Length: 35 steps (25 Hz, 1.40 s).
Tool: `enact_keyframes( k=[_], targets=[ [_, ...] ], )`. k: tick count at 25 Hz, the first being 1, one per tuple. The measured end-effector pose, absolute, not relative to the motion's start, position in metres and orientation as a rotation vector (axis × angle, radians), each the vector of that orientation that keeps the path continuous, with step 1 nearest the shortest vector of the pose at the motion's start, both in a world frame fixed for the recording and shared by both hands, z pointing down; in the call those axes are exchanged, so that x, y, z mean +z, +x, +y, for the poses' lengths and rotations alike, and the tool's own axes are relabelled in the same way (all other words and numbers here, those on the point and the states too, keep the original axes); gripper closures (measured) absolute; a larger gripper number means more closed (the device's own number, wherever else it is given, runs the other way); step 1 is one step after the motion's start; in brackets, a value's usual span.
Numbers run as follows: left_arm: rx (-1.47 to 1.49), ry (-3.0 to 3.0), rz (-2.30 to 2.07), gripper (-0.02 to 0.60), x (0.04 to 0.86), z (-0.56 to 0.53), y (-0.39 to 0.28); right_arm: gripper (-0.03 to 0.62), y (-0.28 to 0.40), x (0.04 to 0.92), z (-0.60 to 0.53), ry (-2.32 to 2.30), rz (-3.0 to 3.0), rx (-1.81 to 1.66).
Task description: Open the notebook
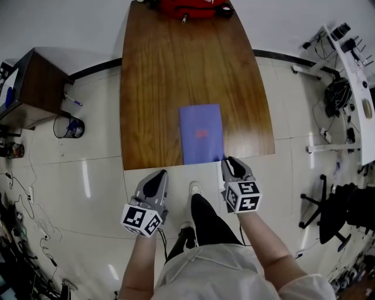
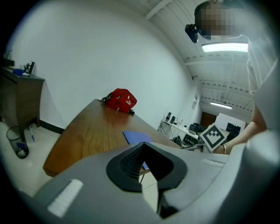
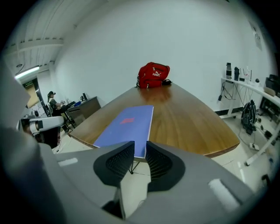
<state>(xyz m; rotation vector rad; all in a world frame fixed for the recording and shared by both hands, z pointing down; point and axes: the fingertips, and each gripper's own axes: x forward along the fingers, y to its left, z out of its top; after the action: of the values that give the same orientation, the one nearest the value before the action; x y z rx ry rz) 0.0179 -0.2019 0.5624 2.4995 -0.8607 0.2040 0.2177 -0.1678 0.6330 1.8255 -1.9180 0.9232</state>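
The blue notebook (image 1: 201, 133) lies shut on the wooden table (image 1: 170, 70), its near end at the table's front edge. My right gripper (image 1: 232, 162) hovers just off that edge, by the notebook's near right corner. In the right gripper view, the notebook (image 3: 127, 124) runs away from the right gripper (image 3: 139, 159), whose jaws stand a narrow gap apart with nothing between them. My left gripper (image 1: 159, 174) hangs over the floor, short of the table and left of the notebook. It (image 2: 146, 168) is slightly open and empty, with the notebook (image 2: 135, 136) beyond it.
A red bag (image 1: 190, 7) sits at the table's far end. A dark cabinet (image 1: 32, 88) and a small bin (image 1: 73, 127) stand at the left. At the right are a white desk (image 1: 357, 88) with cables and a black chair (image 1: 334, 211).
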Motion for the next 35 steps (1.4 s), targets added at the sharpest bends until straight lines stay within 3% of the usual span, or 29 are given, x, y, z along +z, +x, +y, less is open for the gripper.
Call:
enact_keyframes(
  k=[7,13,22,35],
  targets=[
    [0.222,2.459,-0.833,0.575,0.579,-0.198,0.024,0.522,0.217,0.655,-0.166,1.860,-1.851,1.022],
    [0.221,2.459,-0.827,0.575,0.578,-0.197,0.024,0.567,0.226,0.656,-0.167,1.897,-1.804,1.026],
    [0.180,2.499,-0.863,0.575,0.553,-0.199,0.011,0.586,0.222,0.609,-0.170,1.984,-1.874,1.031],
    [0.087,2.535,-1.048,0.577,0.496,-0.184,-0.054,0.585,0.097,0.509,-0.200,1.767,-2.251,0.795]
  ],
)
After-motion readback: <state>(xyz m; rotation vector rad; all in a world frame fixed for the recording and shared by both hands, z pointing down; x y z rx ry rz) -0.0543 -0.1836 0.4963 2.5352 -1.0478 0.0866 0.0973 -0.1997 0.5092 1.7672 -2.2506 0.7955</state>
